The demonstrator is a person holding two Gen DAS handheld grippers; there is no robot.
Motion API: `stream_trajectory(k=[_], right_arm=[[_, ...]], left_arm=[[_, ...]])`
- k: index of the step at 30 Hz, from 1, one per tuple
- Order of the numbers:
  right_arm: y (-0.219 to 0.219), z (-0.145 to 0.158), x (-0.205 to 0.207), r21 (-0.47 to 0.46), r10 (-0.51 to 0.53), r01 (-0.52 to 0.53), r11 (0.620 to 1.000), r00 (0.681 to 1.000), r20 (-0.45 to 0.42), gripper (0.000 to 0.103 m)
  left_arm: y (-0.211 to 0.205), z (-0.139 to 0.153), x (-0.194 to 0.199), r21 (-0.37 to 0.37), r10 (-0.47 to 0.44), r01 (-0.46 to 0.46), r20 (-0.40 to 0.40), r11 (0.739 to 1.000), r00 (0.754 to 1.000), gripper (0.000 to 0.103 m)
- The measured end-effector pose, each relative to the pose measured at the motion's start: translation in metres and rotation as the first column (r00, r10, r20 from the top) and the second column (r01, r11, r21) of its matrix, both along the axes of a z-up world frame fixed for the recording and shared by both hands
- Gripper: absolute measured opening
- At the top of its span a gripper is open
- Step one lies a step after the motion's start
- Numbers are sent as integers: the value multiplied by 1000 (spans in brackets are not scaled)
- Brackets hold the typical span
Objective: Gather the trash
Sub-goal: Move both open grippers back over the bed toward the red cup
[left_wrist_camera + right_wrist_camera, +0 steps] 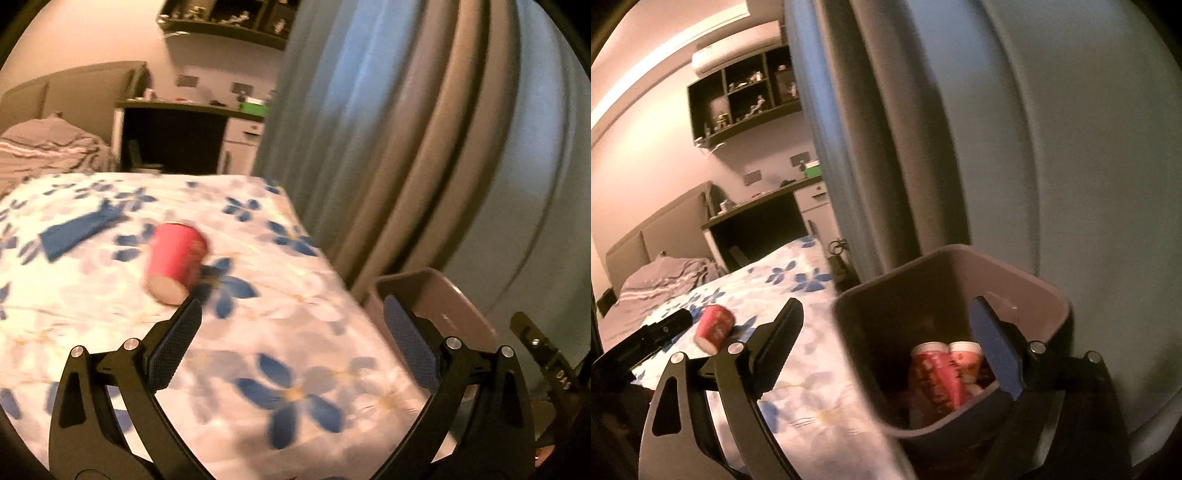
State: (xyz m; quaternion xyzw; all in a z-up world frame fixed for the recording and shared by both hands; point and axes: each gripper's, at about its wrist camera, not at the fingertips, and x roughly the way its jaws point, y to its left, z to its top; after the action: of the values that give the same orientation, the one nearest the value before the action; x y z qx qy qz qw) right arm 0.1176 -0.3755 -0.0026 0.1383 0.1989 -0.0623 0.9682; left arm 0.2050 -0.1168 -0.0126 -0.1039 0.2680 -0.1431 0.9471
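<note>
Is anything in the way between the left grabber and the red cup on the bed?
Nothing visible. The open left gripper faces the tipped-over red paper cup on the flowered bedsheet, with only bare sheet between them. The flat blue cloth lies farther back.

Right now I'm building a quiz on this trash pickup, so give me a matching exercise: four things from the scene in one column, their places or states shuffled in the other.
Things:
1. red cup
2. bin
3. blue cloth
4. left gripper

Places or states:
A. open, holding nothing
B. lying flat, farther along the bedspread
C. beside the bed, red cups inside
D. on its side on the bedspread

Pairs: 1-D, 2-C, 3-B, 4-A
</note>
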Motion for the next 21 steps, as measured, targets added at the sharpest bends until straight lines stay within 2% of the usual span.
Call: stream_trajectory(k=[9, 21], right_arm=[[62, 1, 9, -16, 122, -122, 992, 992, -22, 88], [158, 4, 41, -43, 283, -285, 957, 958, -55, 88]], left_arm=[[87, 0, -7, 44, 162, -162, 6, 986, 987, 97], [179, -5, -5, 55, 321, -321, -1, 946, 947, 97]])
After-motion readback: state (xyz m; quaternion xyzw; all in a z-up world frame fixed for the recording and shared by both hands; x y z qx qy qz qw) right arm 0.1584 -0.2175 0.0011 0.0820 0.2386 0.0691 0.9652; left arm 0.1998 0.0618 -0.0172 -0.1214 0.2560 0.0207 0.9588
